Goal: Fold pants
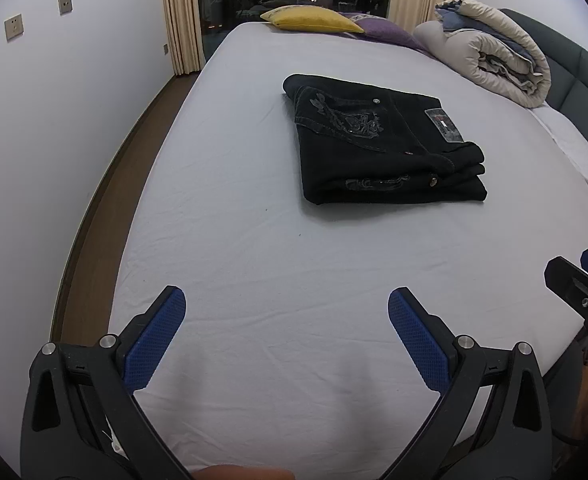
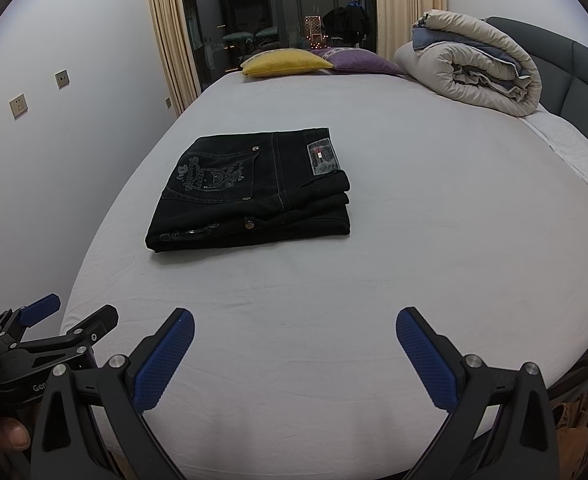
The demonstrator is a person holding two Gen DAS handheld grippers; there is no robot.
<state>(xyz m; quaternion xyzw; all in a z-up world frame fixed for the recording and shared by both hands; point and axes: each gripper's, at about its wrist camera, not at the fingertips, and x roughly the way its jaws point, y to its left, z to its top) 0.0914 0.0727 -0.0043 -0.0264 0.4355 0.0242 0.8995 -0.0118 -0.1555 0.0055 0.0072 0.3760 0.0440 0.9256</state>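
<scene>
White sheet (image 1: 254, 208) covers a wide bed (image 2: 434, 264) that fills both wrist views, with a pale wall to the left of the claws and dark glass doors (image 2: 278, 12) framed by cream curtains (image 1: 180, 16) far ahead. The left gripper (image 1: 287, 314) hovers over the near part of the sheet, its blue pads (image 1: 156, 338) spread wide with nothing between them. The right gripper (image 2: 295, 332) is spread just as wide and is likewise empty; it sits beside the left one, each showing at the edge of the other's view. Black pants (image 2: 254, 192) lie folded into a compact stack on the sheet, well ahead of both claws and touching neither, slightly right of the left claw's line and slightly left of the right's. Beyond the pants, a yellow pillow (image 1: 314, 18) and a purple pillow (image 2: 362, 60) rest at the far edge, and a rolled beige duvet (image 2: 474, 60) lies far ahead to the right against a grey headboard (image 1: 574, 68).
</scene>
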